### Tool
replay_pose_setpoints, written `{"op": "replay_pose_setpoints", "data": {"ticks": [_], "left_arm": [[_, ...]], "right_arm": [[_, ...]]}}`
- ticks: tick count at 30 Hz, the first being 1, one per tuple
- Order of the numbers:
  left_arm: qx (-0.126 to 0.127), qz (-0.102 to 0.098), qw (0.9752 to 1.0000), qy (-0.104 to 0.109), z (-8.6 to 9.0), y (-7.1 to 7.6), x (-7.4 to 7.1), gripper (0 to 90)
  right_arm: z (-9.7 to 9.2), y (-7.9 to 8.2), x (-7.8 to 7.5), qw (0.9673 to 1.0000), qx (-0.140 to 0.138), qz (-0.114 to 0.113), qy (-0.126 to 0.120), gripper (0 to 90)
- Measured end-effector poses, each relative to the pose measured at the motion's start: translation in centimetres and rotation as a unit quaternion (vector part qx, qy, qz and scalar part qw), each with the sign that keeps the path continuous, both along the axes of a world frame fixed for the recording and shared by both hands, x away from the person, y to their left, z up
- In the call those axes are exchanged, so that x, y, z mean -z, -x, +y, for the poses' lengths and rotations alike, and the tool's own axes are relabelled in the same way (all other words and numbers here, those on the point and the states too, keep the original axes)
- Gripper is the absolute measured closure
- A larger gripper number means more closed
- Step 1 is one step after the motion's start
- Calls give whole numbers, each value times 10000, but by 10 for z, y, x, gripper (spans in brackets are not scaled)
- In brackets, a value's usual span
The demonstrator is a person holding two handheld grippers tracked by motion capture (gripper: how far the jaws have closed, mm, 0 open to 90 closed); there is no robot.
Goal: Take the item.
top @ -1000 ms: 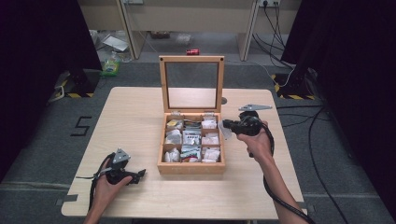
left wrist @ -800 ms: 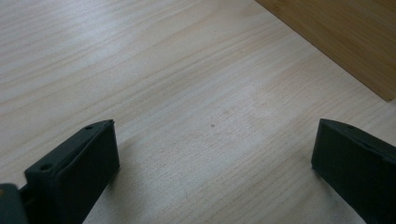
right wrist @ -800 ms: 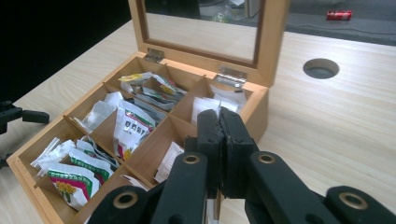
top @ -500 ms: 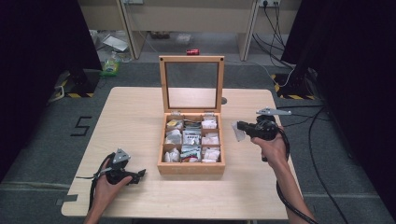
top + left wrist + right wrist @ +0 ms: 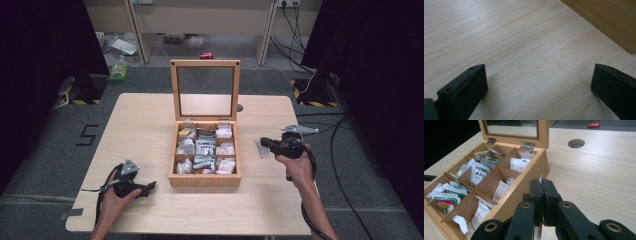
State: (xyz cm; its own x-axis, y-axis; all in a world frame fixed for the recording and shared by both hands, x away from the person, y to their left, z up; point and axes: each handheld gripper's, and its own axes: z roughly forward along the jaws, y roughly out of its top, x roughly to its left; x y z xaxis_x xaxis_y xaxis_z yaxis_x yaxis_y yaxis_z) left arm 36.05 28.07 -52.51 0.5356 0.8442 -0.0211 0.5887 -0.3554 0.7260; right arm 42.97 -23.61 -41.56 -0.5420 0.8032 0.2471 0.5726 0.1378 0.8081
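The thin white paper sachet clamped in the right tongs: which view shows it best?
The high view: the thin white paper sachet juts flat from the right tongs, beside the wooden compartment box. The right gripper view catches just its edge between the shut jaws. The left gripper view gives bare tabletop.

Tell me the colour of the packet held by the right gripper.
White; the packet shows best in the high view, clamped in the right gripper beside the box.
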Motion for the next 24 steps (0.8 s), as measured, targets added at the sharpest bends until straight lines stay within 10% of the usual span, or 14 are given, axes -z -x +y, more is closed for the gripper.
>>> {"op": "replay_pose_setpoints", "data": {"ticks": [24], "left_arm": [[2,-1,10000,-3,0,0,0,2]], "right_arm": [[-1,3,45,9993,147,332,20,871]]}}
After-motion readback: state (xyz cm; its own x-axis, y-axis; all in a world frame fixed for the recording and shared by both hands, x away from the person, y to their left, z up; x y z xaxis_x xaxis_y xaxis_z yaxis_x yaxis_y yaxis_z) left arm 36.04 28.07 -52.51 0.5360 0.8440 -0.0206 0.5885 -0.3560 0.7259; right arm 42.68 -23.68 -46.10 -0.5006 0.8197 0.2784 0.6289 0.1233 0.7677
